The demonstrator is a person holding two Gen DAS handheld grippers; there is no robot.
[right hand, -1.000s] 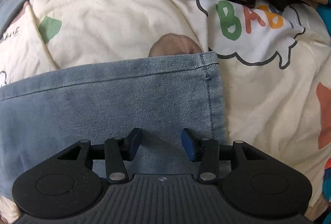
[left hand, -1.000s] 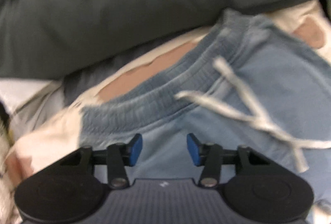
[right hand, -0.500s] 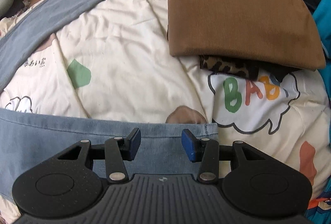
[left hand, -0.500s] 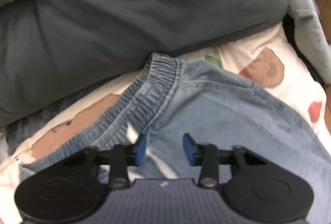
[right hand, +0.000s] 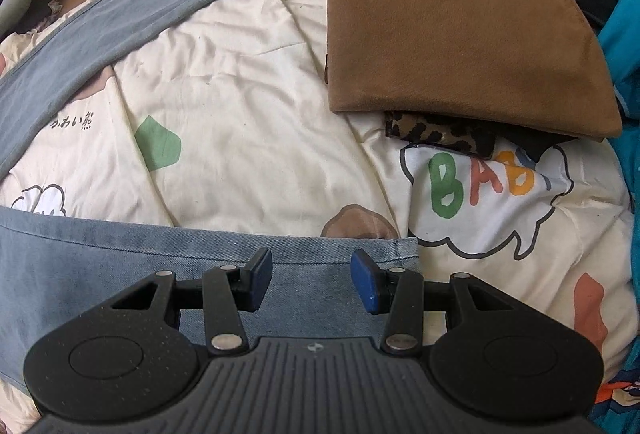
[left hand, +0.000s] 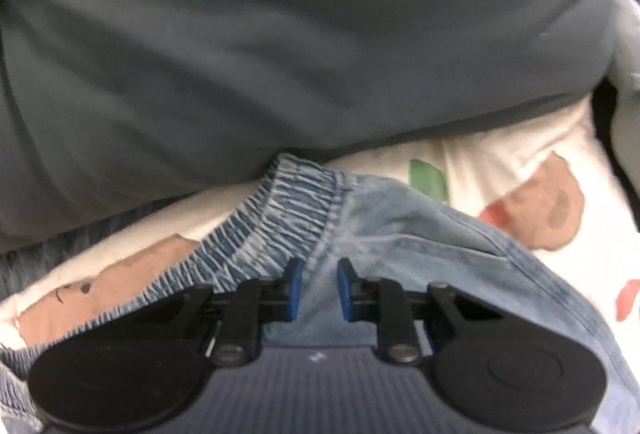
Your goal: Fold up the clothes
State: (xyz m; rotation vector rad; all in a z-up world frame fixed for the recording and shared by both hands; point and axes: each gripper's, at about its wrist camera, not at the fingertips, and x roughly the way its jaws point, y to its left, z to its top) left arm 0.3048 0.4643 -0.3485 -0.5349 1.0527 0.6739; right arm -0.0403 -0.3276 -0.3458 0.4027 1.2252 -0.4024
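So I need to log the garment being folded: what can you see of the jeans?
The jeans are light blue denim with a gathered elastic waistband, lying on a cartoon-print sheet. The left gripper has been closing at the waistband, fabric between its pads. The right gripper is open above a hemmed leg end.

On the quilt (right hand: 248, 105), in the right wrist view, we read two printed texts. The first is "BAB" in large letters: a green B, a salmon A and an orange B, set inside a white cloud (right hand: 480, 209) with a dark outline; a leopard-print cloth (right hand: 436, 133) covers the cloud's upper edge. The second is a short line of small black Japanese script (right hand: 71, 123), near the left edge beside the grey trouser leg (right hand: 132, 1); we read it roughly as "かわいい熊". In the left wrist view we find no legible text.
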